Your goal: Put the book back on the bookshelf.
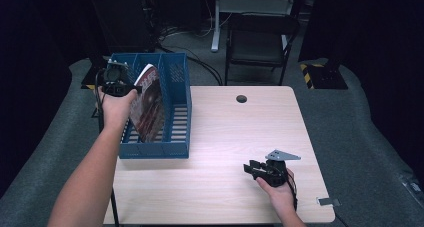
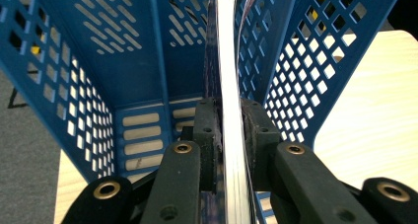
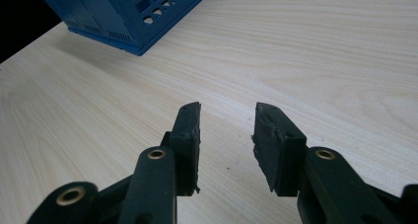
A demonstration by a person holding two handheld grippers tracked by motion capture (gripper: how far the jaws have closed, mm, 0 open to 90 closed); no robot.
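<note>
Table (image 1: 225,137): one, pale wood grain, with one dark round hole (image 1: 241,98) near the far edge and one small grey tab (image 1: 328,201) at the near right corner. Chair (image 1: 260,42): one, dark, on the floor beyond the far edge. File rack (image 1: 172,94): one, blue plastic, perforated walls, slatted bottom, dividers forming compartments, at the table's far left; exact compartment count hard to tell. Magazine (image 1: 149,104): one, glossy, reddish-dark cover, upright and slightly tilted inside the rack, lower edge down among the slats, top corner above the rack's rim; seen edge-on in the left gripper view as a bright thin band (image 2: 229,86) between rack walls. Forearms: two, bare, entering from the bottom of the high view. Grippers: two. Left gripper (image 1: 121,84): above the rack's left side, clamped on the magazine's upper edge, both pads (image 2: 206,135) pressed flat against the pages in the left gripper view. Right gripper (image 1: 252,168): low over the bare table at near right, well apart from the rack, one grey three-cornered plate on top, jaws parted with nothing between them, pads (image 3: 190,135) clear of the wood.
</note>
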